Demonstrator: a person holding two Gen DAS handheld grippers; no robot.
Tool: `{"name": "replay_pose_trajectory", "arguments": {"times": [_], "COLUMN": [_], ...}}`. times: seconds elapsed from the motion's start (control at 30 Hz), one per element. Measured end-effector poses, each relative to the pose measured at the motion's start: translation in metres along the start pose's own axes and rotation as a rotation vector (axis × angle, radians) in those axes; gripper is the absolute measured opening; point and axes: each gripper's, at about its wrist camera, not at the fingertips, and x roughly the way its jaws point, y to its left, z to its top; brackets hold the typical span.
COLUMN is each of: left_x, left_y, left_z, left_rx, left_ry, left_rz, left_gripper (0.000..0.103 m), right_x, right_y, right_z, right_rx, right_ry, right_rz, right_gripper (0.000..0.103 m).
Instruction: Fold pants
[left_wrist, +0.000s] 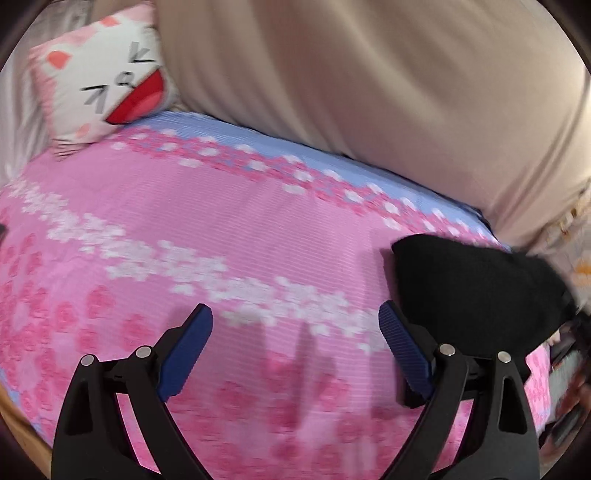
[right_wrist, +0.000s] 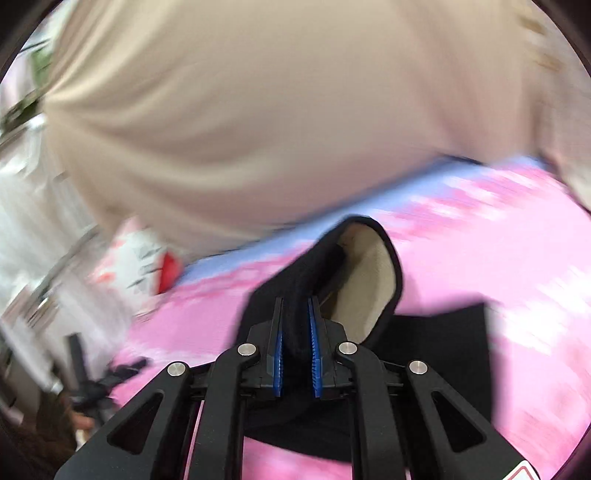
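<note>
The pants are black with a cream fleece lining. In the right wrist view my right gripper (right_wrist: 295, 306) is shut on a bunched fold of the black pants (right_wrist: 295, 266), and the cream lining (right_wrist: 364, 280) shows in an opening just right of the fingers. More black cloth lies flat under and right of the gripper. In the left wrist view my left gripper (left_wrist: 295, 321) is open and empty above the pink bedspread (left_wrist: 184, 229). The black pants (left_wrist: 476, 291) sit just right of its right finger. Both views are motion-blurred.
A white cat-face cushion (left_wrist: 103, 85) lies at the far left of the bed. A large beige cover or curtain (left_wrist: 369, 81) fills the back and shows in the right wrist view (right_wrist: 240, 110) too. The bed's wooden edge (left_wrist: 22, 435) shows at lower left.
</note>
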Motion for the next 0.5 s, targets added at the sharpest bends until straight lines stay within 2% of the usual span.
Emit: {"name": "replay_pose_trajectory", "arguments": {"times": [0.1,0.13,0.17,0.2,0.23,0.3,0.33,0.4,0.5], "left_x": [0.025,0.032,0.041,0.05,0.056,0.066,0.072,0.081,0.104], "left_y": [-0.036,-0.045,-0.058,-0.07,-0.079,-0.093,-0.101,-0.111,-0.123], "left_z": [-0.003,-0.005,-0.007,-0.008,-0.009,-0.013,-0.016,-0.02,-0.027], "left_rx": [0.034,0.04,0.048,0.058,0.064,0.063,0.061,0.068,0.083], "left_ry": [0.082,0.108,0.144,0.179,0.205,0.249,0.266,0.281,0.324], "left_rz": [-0.073,-0.094,-0.124,-0.149,-0.162,-0.185,-0.192,-0.175,-0.169], "left_gripper": [0.089,0.089,0.089,0.089,0.089,0.089,0.089,0.09,0.09], "right_x": [-0.002,0.009,0.013,0.012,0.005,-0.006,-0.017,-0.023,-0.01], "right_y": [-0.074,-0.099,-0.112,-0.117,-0.12,-0.115,-0.111,-0.109,-0.104], "right_z": [-0.035,-0.053,-0.062,-0.066,-0.067,-0.061,-0.056,-0.049,-0.041], "right_rx": [0.126,0.161,0.208,0.245,0.278,0.256,0.226,0.187,0.161], "right_ry": [0.07,0.126,0.126,0.106,0.084,0.054,0.013,-0.002,0.031], "right_rz": [-0.143,-0.177,-0.14,-0.099,-0.067,-0.086,-0.126,-0.146,-0.094], "right_gripper": [0.017,0.027,0.028,0.028,0.034,0.047,0.057,0.059,0.059]}}
